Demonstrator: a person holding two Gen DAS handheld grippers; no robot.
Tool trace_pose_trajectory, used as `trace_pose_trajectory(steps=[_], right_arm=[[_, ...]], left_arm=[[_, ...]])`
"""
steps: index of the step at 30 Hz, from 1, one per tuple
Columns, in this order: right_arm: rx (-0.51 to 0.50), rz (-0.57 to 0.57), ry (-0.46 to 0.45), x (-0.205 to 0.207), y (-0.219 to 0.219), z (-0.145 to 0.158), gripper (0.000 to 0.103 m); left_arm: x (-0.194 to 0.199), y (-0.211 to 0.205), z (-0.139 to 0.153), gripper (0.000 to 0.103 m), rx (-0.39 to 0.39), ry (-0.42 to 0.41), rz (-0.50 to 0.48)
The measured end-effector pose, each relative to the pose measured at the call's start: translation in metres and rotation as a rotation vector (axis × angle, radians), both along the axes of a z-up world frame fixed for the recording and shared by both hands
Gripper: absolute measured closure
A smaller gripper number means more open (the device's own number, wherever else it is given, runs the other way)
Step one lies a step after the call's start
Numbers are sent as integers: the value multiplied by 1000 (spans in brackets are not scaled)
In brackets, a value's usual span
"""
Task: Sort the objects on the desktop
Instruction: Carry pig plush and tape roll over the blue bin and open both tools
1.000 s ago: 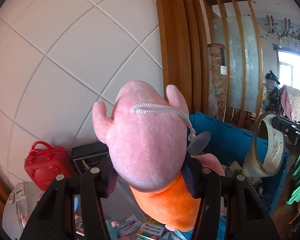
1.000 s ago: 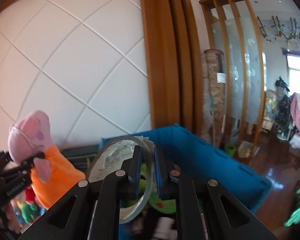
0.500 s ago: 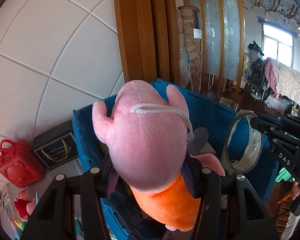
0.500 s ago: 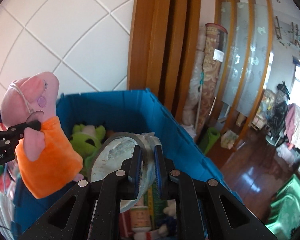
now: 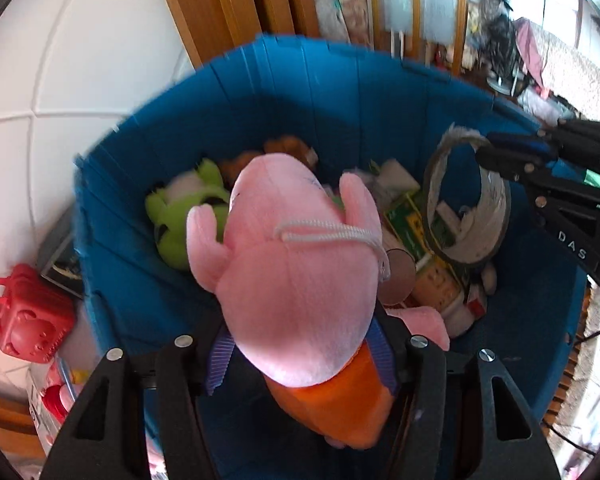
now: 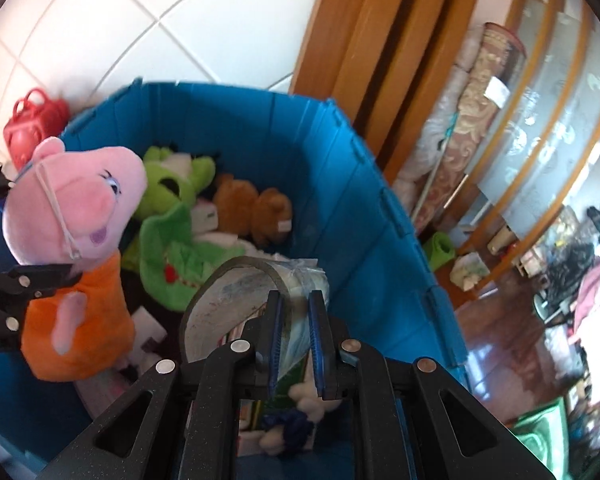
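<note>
Lettering "DAS" marks the right gripper (image 5: 496, 156), jaws clamping a tape roll (image 5: 466, 200); left gripper (image 5: 300, 354) jaws squeeze a pink plush pig (image 5: 296, 276).

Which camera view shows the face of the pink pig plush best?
The right wrist view: the pink pig plush shows its eye, cheek and mouth from the side there. The left wrist view shows only the back of its head, held in the left gripper.

left gripper (image 5: 300, 344): black, blue pads, silver screws | right gripper (image 6: 294, 320): same
</note>
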State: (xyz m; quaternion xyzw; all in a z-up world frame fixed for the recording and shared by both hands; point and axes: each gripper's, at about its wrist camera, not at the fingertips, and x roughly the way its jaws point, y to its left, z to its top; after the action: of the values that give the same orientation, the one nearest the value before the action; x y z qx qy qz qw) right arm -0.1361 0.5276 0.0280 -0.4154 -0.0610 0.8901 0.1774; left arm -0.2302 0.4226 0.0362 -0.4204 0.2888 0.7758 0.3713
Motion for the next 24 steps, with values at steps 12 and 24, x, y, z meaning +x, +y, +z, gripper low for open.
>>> trace_pose_trajectory(steps=[12, 24], right_arm=[[40, 72, -188, -15, 2, -21, 17], [-43, 73, -65, 13, -7, 12, 0]], left_arm=[[-7, 6, -26, 31, -184, -176, -14], [3, -29, 36, 26, -48, -24, -13]])
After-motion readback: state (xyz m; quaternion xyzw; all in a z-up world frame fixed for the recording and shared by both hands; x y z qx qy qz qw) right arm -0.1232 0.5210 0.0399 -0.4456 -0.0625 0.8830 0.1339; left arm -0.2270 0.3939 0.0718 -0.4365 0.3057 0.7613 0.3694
